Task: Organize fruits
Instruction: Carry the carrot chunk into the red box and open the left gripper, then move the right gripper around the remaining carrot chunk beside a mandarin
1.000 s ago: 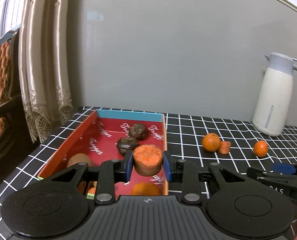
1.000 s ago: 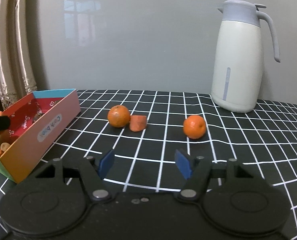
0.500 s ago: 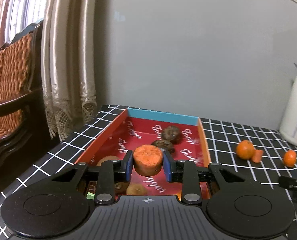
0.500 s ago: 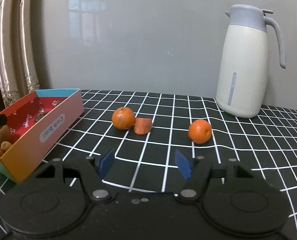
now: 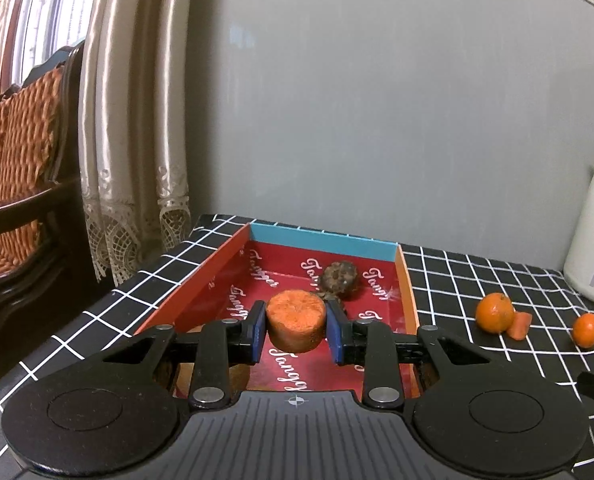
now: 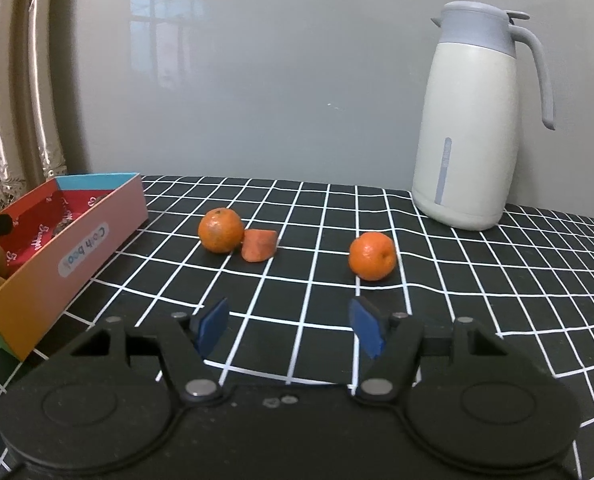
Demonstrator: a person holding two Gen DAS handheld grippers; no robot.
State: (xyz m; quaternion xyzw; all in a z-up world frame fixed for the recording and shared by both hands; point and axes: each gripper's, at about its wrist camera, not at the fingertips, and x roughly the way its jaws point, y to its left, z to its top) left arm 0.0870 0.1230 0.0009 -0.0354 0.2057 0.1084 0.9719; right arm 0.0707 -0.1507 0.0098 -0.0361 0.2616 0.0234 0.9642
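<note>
1. Above the red box [image 5: 201, 292], the left gripper [image 5: 296, 326] clamps a carrot chunk [image 5: 295, 324].
2. The right gripper [image 6: 291, 326] hangs spread wide, holding nothing, near two oranges [image 6: 221, 230] on the table [image 6: 497, 280].

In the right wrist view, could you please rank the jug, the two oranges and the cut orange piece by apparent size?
1. Jug, by far the largest.
2. Left orange and right orange: they look about alike, so I would not rank them.
3. Cut orange piece, the smallest.

Glossy satin curtain [image 5: 133, 128], matt cardboard box [image 6: 97, 240]
</note>
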